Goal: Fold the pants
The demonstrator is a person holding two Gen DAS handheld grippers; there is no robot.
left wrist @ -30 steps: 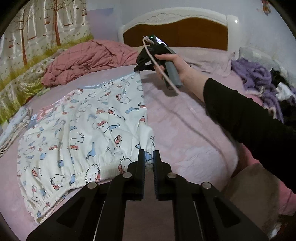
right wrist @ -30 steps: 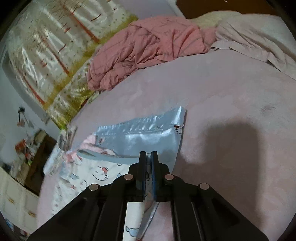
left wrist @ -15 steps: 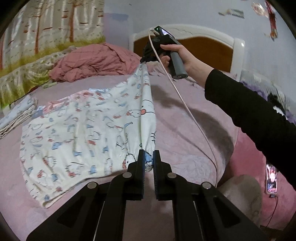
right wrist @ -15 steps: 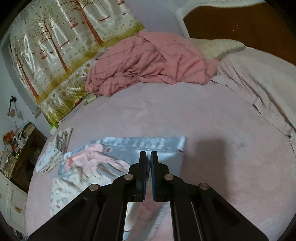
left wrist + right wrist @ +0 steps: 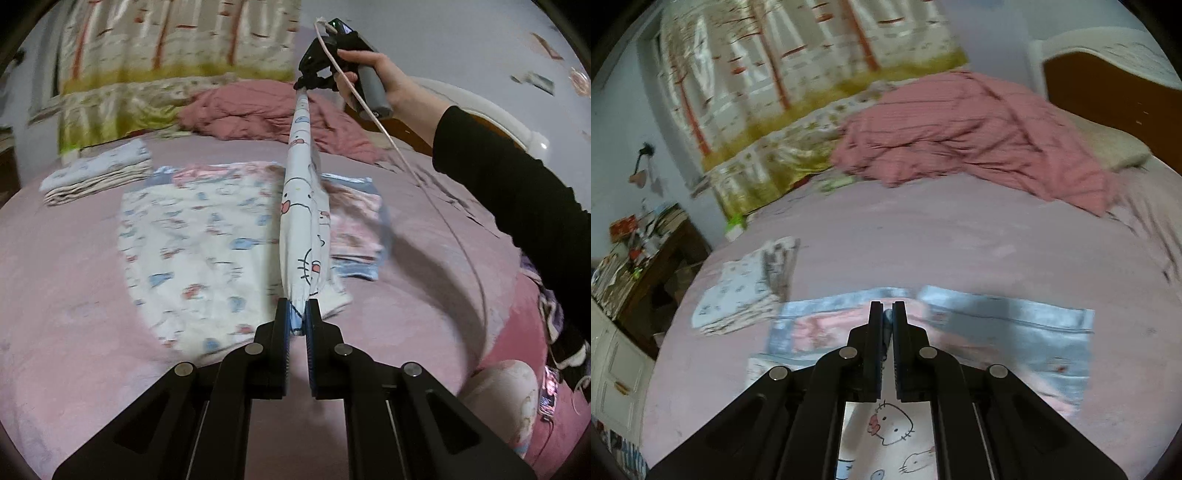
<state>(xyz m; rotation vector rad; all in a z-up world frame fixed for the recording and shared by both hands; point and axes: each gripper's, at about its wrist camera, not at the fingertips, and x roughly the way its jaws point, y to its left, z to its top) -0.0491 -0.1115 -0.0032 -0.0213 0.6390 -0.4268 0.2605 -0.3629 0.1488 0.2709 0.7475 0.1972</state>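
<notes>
- The left tool [image 5: 298,317] is clamped on one end of the pants [image 5: 301,221], the cloth bunched between its narrow jaws.
- The right tool [image 5: 314,79], held in a hand [image 5: 373,79] with a black sleeve [image 5: 517,192], pinches the far end of the same edge, up above the bed [image 5: 66,295].
- In its own view the right tool [image 5: 887,317] is closed on a sliver of cloth, with the pants [image 5: 890,432] hanging under it.
- Between the two tools the lifted edge runs as a taut, rolled band; the rest of the pants lies flat on the bed below it, mostly to the left.
- A folded stack [image 5: 99,177] sits near the far left corner of the pants; a pink quilt [image 5: 266,114] is heaped by the headboard [image 5: 1108,85].
- Bare sheet lies on the near left and to the right.
</notes>
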